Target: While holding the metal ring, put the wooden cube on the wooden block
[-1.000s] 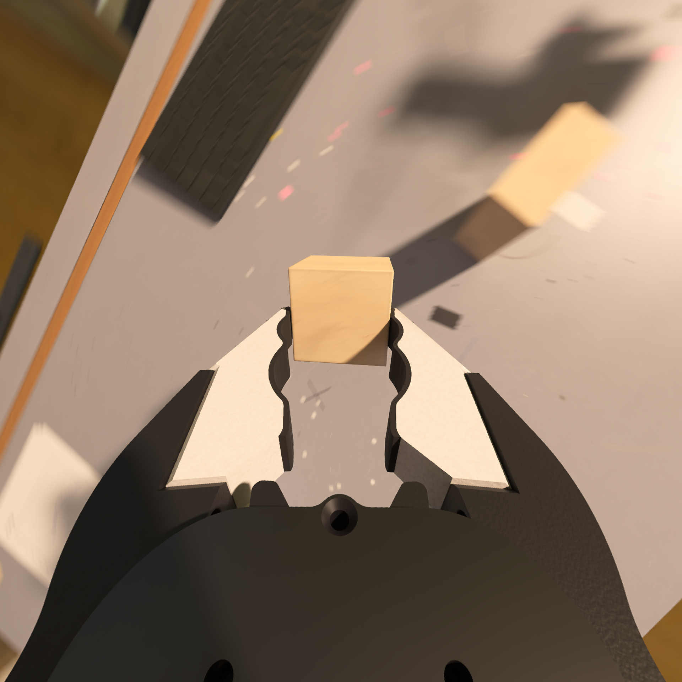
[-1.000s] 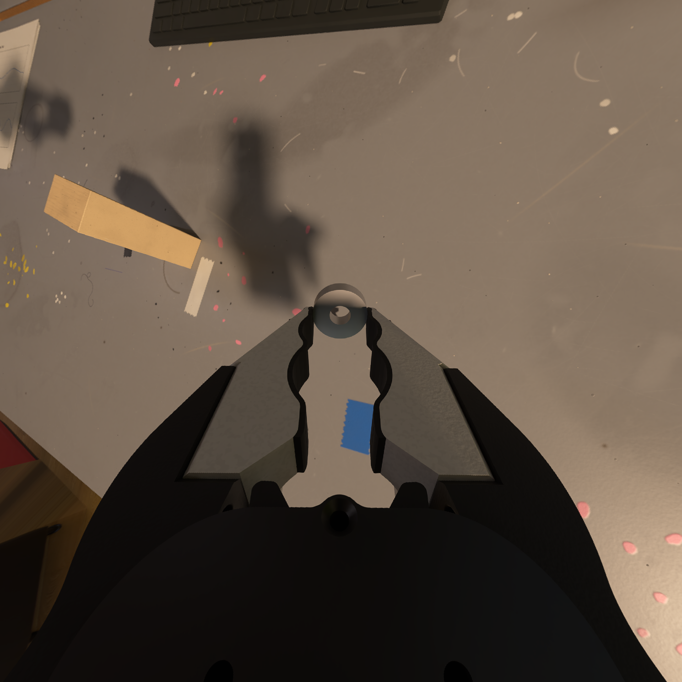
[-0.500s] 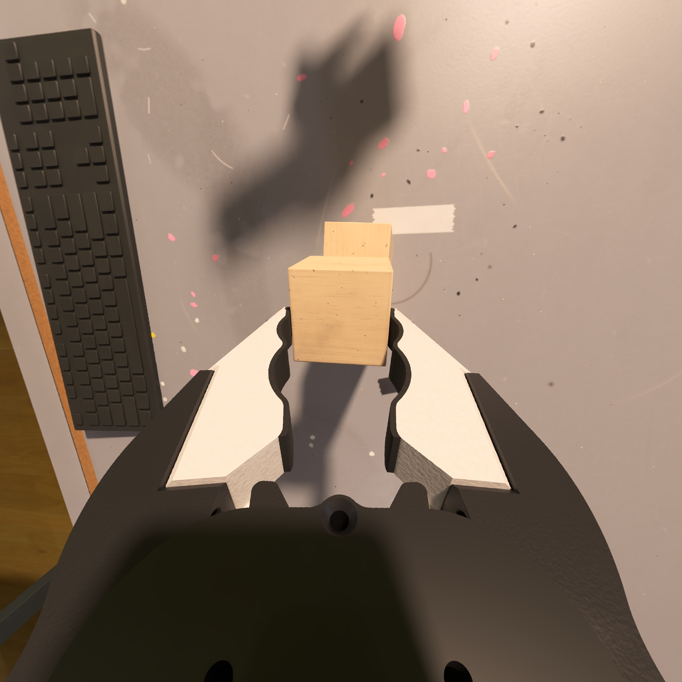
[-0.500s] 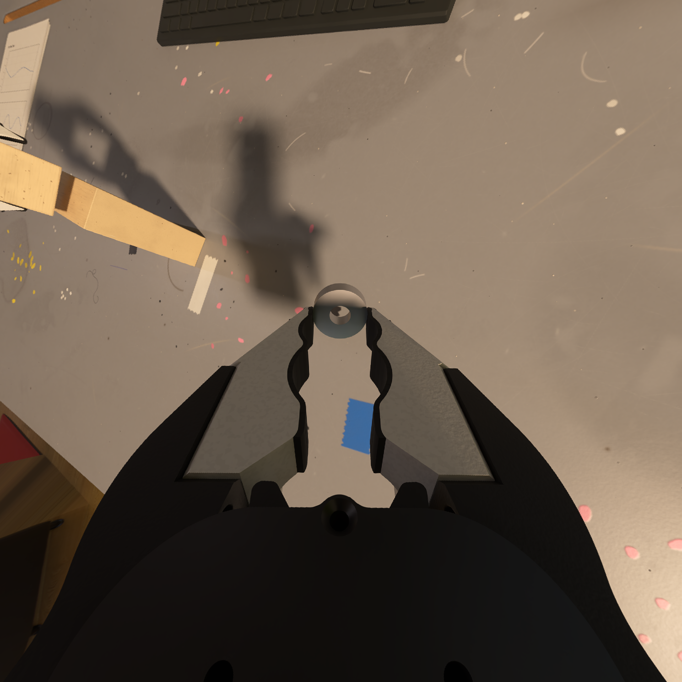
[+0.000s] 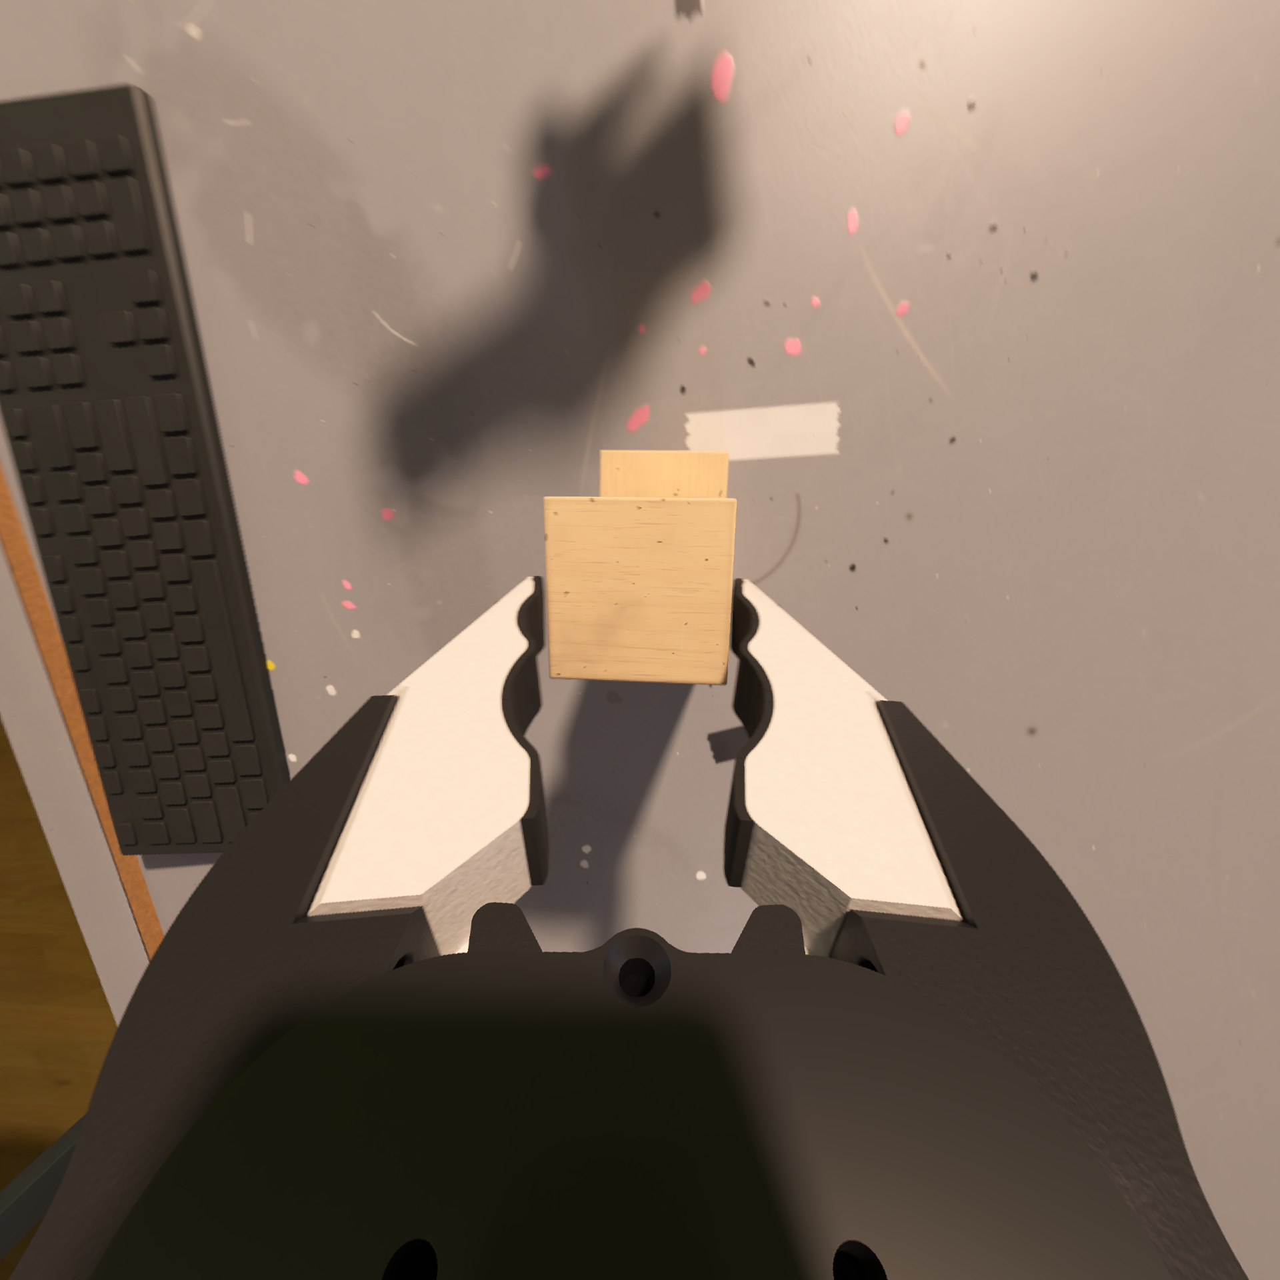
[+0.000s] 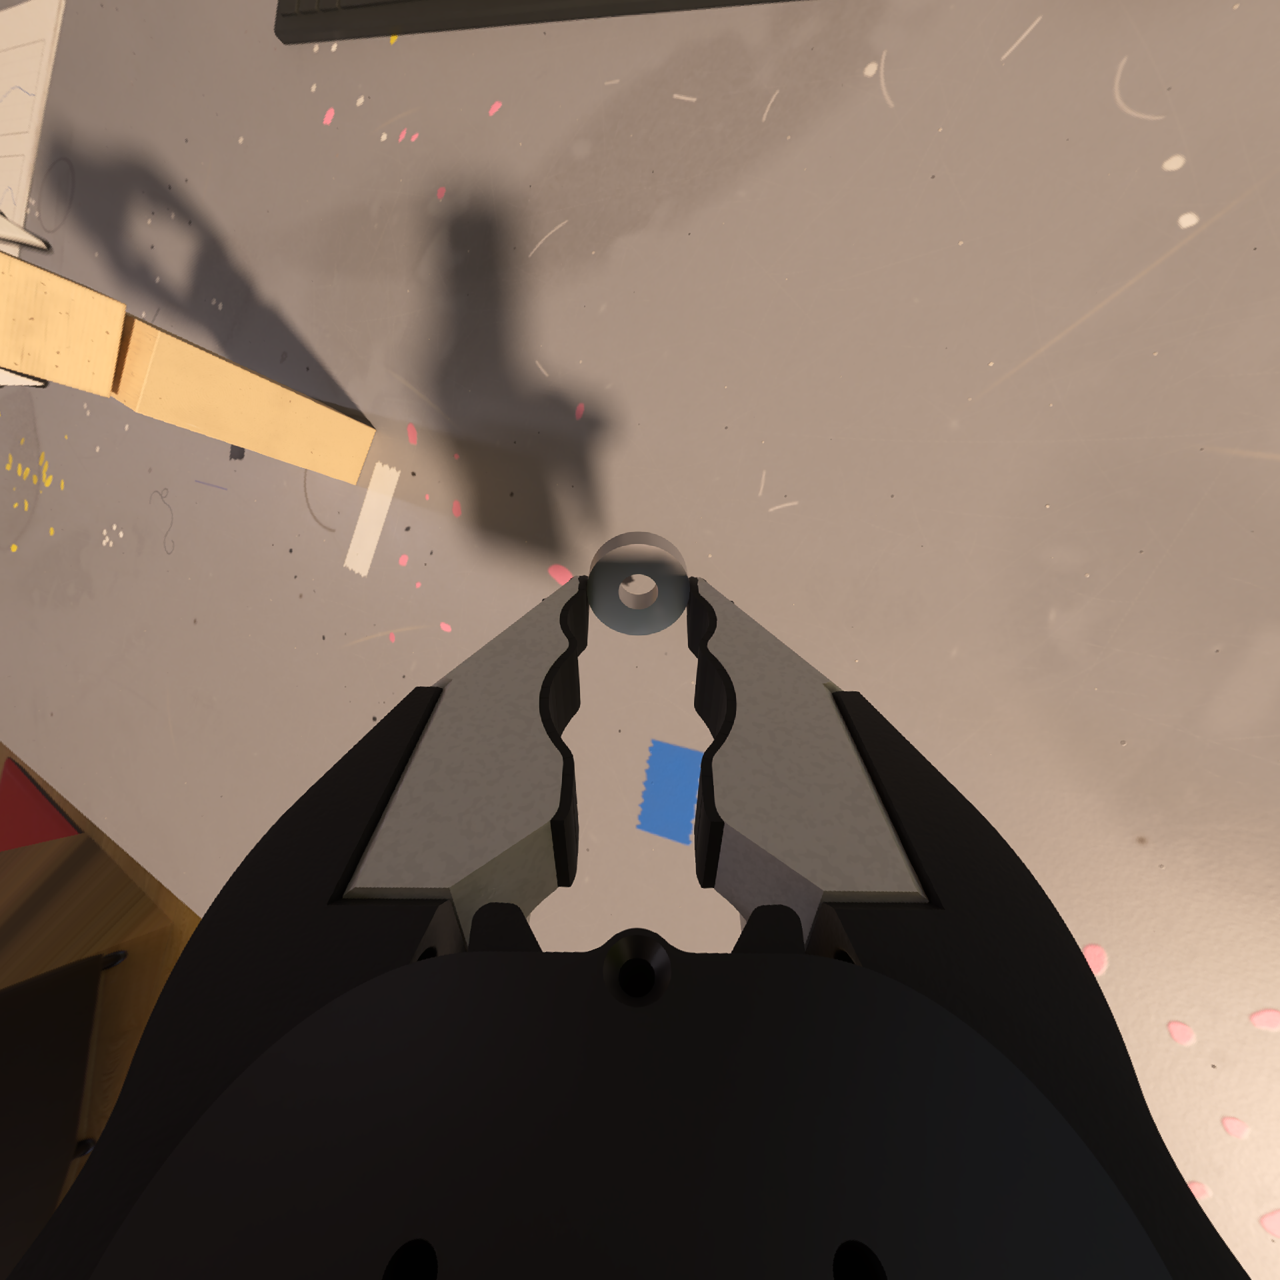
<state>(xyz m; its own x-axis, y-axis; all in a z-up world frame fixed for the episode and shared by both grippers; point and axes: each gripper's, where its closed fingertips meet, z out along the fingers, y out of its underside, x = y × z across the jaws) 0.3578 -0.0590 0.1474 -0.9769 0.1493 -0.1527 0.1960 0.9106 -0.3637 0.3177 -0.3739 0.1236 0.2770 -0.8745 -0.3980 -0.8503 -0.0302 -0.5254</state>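
Above the long wooden block (image 5: 663, 473), left tool (image 5: 638, 601) grips a grainy wooden cube (image 5: 638, 589); right tool (image 6: 638, 589) pinches a smooth metal ring (image 6: 638, 586).

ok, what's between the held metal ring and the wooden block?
Nothing solid, in the right wrist view: between metal ring and wooden block just table with pink flecks, a shadow, and a pale tape strip at the block's end.

Left tool (image 5: 638, 609) grips the wooden cube (image 5: 638, 589) at its fingertips, above the grey bench (image 5: 1039, 554). Wooden block (image 5: 663, 474) shows just beyond; black keyboard (image 5: 111, 485) lies left.
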